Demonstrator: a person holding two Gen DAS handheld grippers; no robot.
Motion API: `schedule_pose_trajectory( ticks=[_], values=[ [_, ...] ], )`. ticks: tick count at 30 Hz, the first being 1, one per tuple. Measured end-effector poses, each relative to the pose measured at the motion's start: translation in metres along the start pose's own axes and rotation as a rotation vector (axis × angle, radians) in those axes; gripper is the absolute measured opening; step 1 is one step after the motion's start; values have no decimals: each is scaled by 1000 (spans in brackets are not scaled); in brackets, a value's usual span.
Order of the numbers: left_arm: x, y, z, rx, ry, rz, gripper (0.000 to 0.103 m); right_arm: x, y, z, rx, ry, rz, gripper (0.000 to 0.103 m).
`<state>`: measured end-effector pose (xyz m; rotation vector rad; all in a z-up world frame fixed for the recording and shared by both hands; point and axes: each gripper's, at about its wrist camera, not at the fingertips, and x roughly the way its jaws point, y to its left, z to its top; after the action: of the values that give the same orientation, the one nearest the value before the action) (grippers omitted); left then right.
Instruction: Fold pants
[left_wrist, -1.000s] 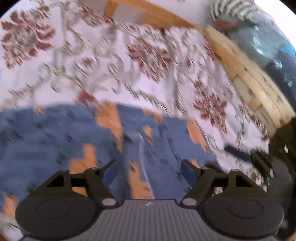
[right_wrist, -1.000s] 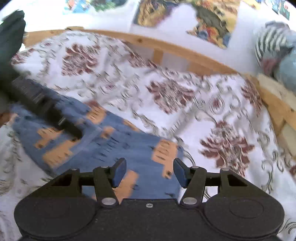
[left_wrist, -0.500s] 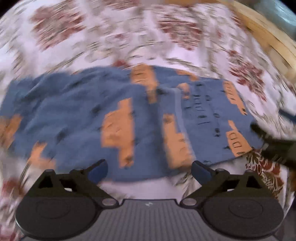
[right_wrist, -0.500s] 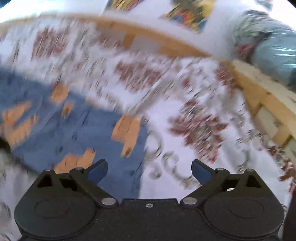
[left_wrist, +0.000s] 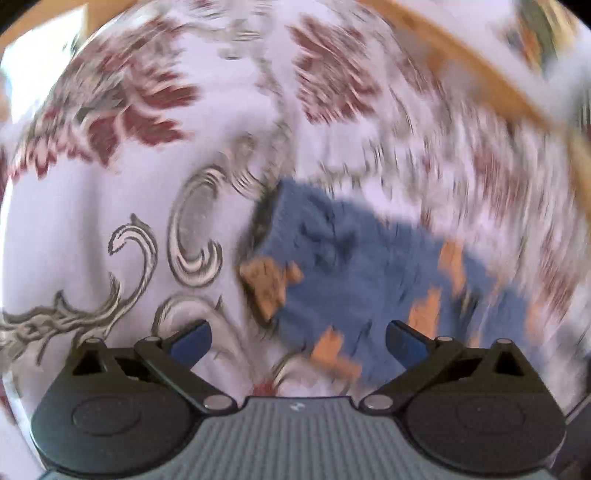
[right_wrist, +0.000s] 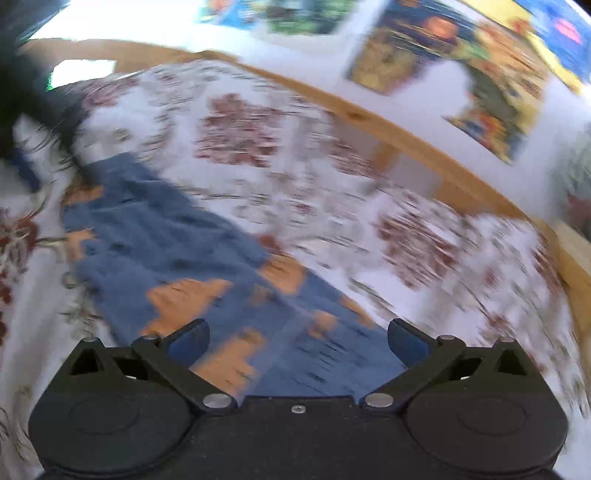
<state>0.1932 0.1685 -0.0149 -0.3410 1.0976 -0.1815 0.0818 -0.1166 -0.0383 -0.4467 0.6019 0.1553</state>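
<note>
Blue pants (right_wrist: 177, 251) with orange patches lie flat, partly folded, mid-bed on the floral bedsheet (right_wrist: 258, 125), away from the wooden bed frame (right_wrist: 413, 136). Left gripper (left_wrist: 297, 338) and right gripper (right_wrist: 297, 338) both spread wide, holding nothing; frames blurred.

We are in a bedroom at home. A bed (right_wrist: 436, 177) with a pale wooden frame carries a white bedsheet (right_wrist: 258, 129) printed with dark red flowers and grey scrolls. Behind the bed rises a white wall (right_wrist: 406, 103), and colourful pictures (right_wrist: 447, 62) hang on it just above the frame.
</note>
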Motion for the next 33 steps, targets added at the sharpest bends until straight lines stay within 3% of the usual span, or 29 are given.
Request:
schedule_pose_trajectory(
  ticks=[2, 6, 10, 13, 17, 24, 27, 29, 31, 33],
  values=[
    [5, 10, 7, -85, -11, -99, 103, 12, 19, 9, -60, 7, 13, 102],
    [14, 13, 5, -114, 4, -181, 103, 24, 36, 18, -63, 6, 65, 102],
    [23, 0, -13, -71, 33, -150, 103, 30, 42, 18, -45, 15, 98, 102],
    [32, -9, -19, -59, 75, -174, 103, 37, 48, 17, -80, 23, 104, 102],
    [42, 6, -23, -215, 42, -155, 103, 53, 50, 12, -74, 79, 95, 102],
    [47, 39, -31, -594, -184, -242, 102, 57, 43, 1, 32, 77, 112, 102],
    [48, 41, -33, -627, -220, -207, 85, 57, 43, -1, 47, 70, 114, 102],
    [49, 35, -33, -575, -213, -140, 56, 57, 43, -2, 63, 70, 117, 102],
    [51, 30, -33, -528, -210, -82, 40, 57, 43, -2, 65, 66, 115, 102],
    [51, 26, -33, -509, -218, -56, 36, 56, 45, -2, 57, 59, 109, 102]
  ],
)
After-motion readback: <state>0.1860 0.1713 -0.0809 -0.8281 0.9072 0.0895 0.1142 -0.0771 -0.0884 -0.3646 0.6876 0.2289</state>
